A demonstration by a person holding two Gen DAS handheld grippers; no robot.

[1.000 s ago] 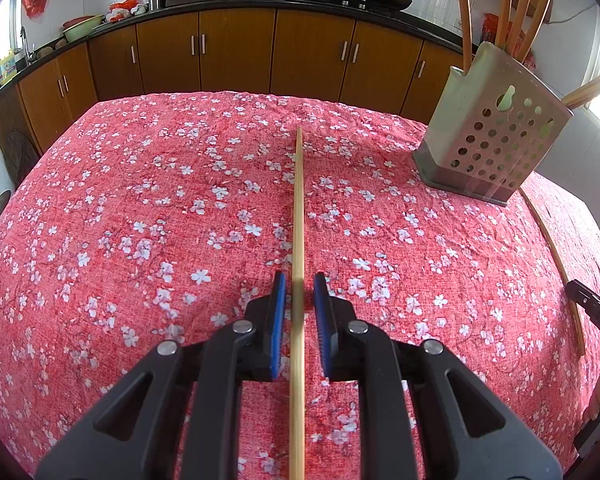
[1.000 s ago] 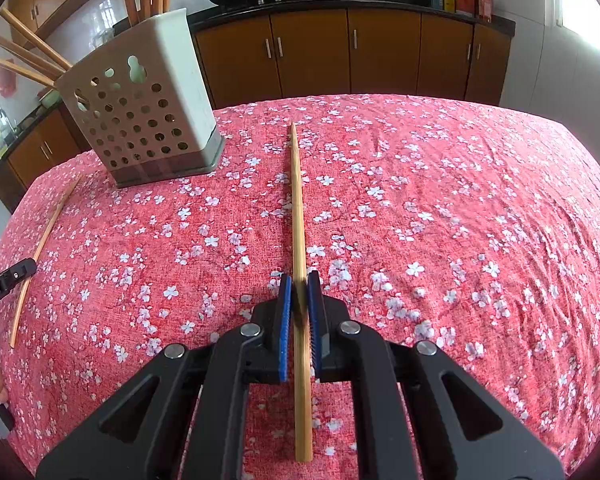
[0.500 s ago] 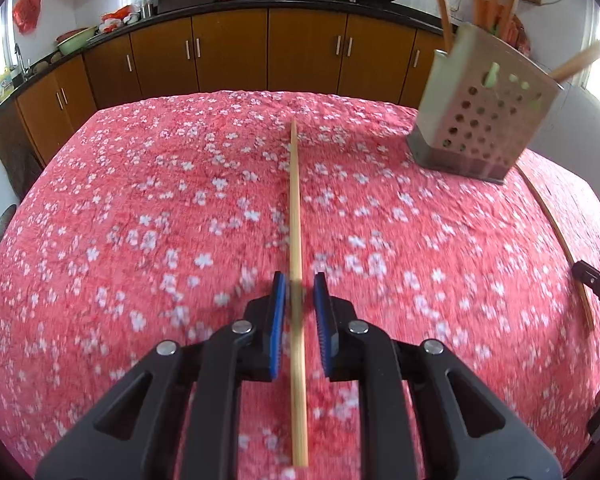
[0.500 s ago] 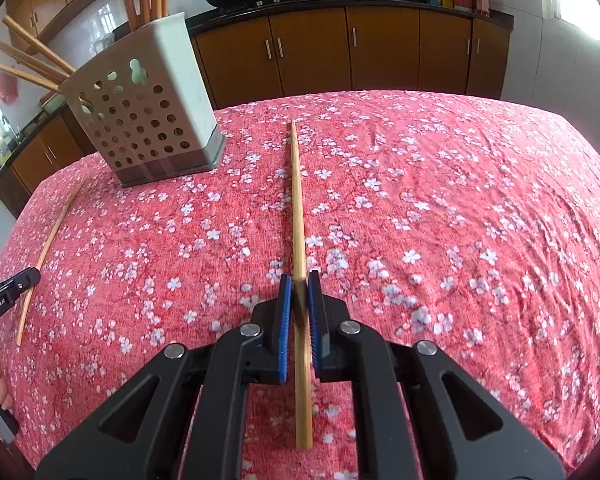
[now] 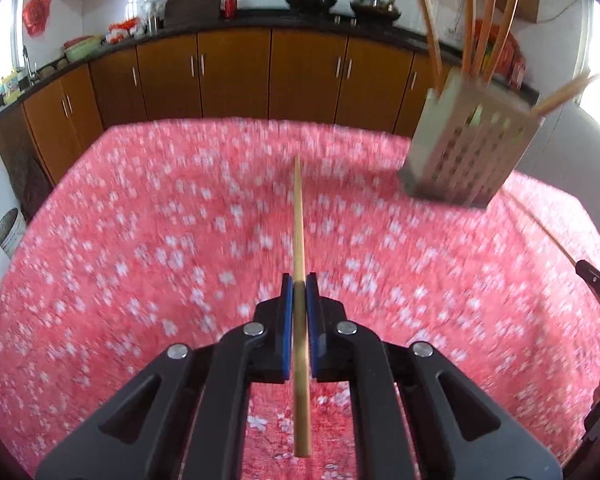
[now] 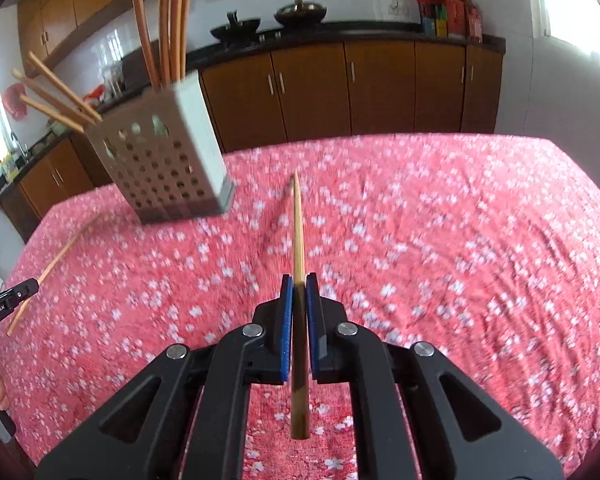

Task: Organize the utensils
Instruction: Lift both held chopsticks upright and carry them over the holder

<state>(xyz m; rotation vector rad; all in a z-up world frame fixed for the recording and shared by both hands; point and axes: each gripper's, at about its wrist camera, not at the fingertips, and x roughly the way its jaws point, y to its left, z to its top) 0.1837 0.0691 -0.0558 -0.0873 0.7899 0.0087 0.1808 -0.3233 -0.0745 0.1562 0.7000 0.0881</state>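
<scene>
My left gripper is shut on a bamboo chopstick and holds it above the red floral tablecloth. My right gripper is shut on another bamboo chopstick, also lifted off the cloth. The perforated grey utensil holder with several chopsticks in it stands at the far right in the left wrist view and at the far left in the right wrist view. A loose chopstick lies on the cloth beside the holder; it also shows in the right wrist view.
Brown kitchen cabinets with a dark countertop and woks run behind the table. The other gripper's tip shows at the right edge of the left wrist view and at the left edge of the right wrist view.
Both grippers have risen off the cloth with their chopsticks. The left jaws have closed onto its chopstick. The holder now looks nearer in both views.
</scene>
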